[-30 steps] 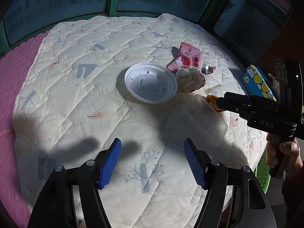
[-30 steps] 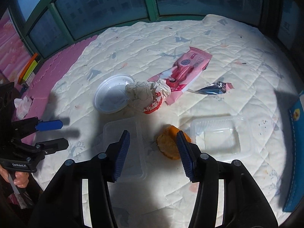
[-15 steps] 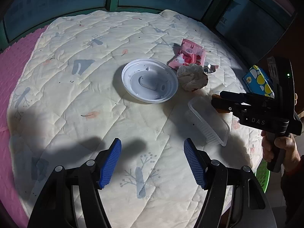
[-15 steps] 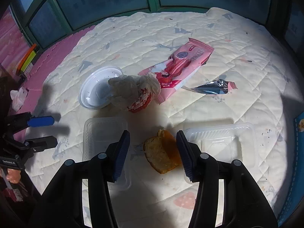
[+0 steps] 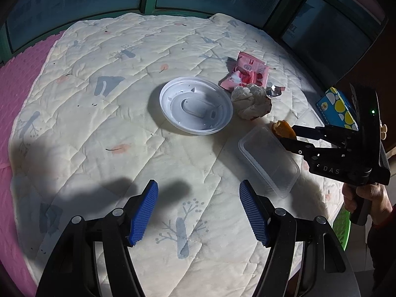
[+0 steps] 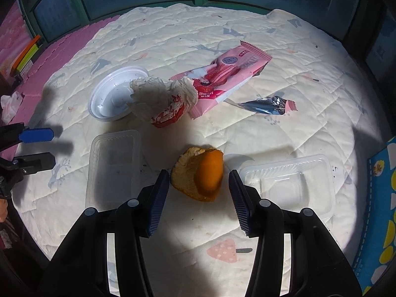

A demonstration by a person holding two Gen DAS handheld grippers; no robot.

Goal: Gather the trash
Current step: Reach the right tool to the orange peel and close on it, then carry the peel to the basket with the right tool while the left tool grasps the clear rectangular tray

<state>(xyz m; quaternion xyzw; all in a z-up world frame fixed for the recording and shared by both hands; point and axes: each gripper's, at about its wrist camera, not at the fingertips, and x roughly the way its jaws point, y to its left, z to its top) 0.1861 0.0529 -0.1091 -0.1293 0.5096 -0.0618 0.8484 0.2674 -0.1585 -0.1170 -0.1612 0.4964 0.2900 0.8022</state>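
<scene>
A cream quilted cover with pale blue and pink prints (image 6: 173,37) spreads over a round surface, with dark windows on the far side. Litter lies across the middle and near part. From largest to smallest: a long pink snack wrapper (image 6: 222,71) far of centre; a round white plastic lid (image 6: 111,99) to the left; a crumpled white paper ball with red print (image 6: 160,101) touching the lid and overlapping the wrapper's near end; a clear rectangular plastic container (image 6: 113,165) near left; a clear ribbed plastic tray (image 6: 292,180) near right; a piece of orange peel, pale inside (image 6: 198,173), between the two; a torn silver foil scrap (image 6: 262,105) to the right of the pink wrapper.

The step in hand looks like the approach to the peel. The right gripper (image 6: 199,195) points down at it, jaws partly open, one pad at each side and apart from it, gripping nothing. The next move would call for lowering, then closing on the peel.

The left gripper (image 5: 198,212) hovers over bare quilt near the container, jaws wide open and empty
</scene>
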